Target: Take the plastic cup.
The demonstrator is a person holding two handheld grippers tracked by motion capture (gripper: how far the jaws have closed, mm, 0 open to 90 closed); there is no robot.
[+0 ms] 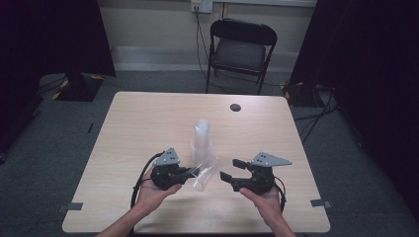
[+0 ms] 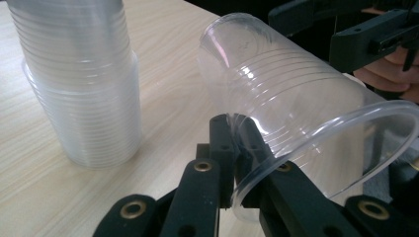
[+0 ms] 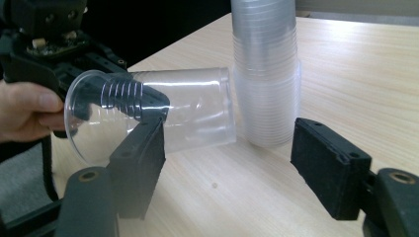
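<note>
A clear plastic cup (image 1: 205,174) lies tipped on its side just above the wooden table (image 1: 148,113), its mouth toward the near edge. My left gripper (image 1: 193,173) is shut on its wall near the rim; the left gripper view has one jaw inside and one outside the cup (image 2: 296,98). An upright stack of clear cups (image 1: 201,140) stands just behind it, its base (image 3: 267,74) close to the held cup's bottom (image 3: 192,113). My right gripper (image 1: 231,169) hovers to the right of the cup, open, with nothing between its pads (image 3: 331,163).
A dark round spot (image 1: 235,107) marks the far side of the table. A black folding chair (image 1: 241,47) stands beyond the table by the wall. Dark curtains hang at both sides. Bare tabletop stretches left and right of the stack.
</note>
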